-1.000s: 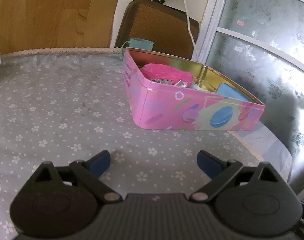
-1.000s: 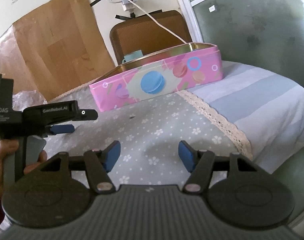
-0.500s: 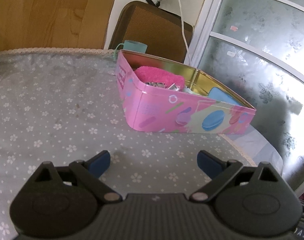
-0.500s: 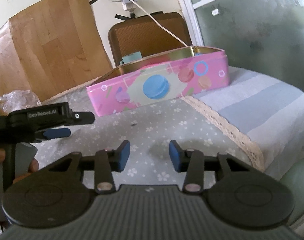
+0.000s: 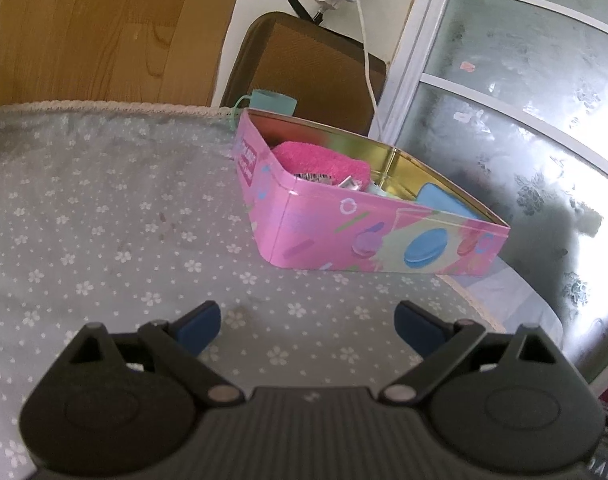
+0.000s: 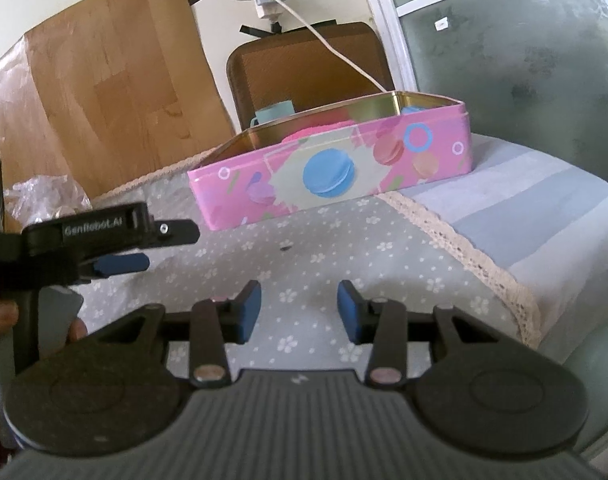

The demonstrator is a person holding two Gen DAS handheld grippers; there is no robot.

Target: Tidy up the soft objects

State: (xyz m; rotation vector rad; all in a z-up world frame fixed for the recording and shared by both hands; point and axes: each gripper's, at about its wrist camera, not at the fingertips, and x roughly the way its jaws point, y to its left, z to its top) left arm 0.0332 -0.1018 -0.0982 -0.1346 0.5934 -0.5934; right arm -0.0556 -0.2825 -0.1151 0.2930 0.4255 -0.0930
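A pink tin box with macaron prints stands open on the floral tablecloth. Inside it lie a fluffy pink cloth, a light blue soft item and small wrapped pieces. My left gripper hovers open over the cloth in front of the box, with nothing between its fingers. The right wrist view shows the same box from its long side. My right gripper stands part-way open above the tablecloth, empty. The left gripper shows at the left there, held by a hand.
A brown chair back and a teal cup stand behind the box. A white cable hangs from a wall plug. Frosted glass doors are at the right. Crinkled clear plastic lies at the left. The table's lace edge drops off at the right.
The right gripper's jaws have narrowed from wide to part-way open, and it drew slightly back from the box. The left wrist view shifted a little; the box stays put.
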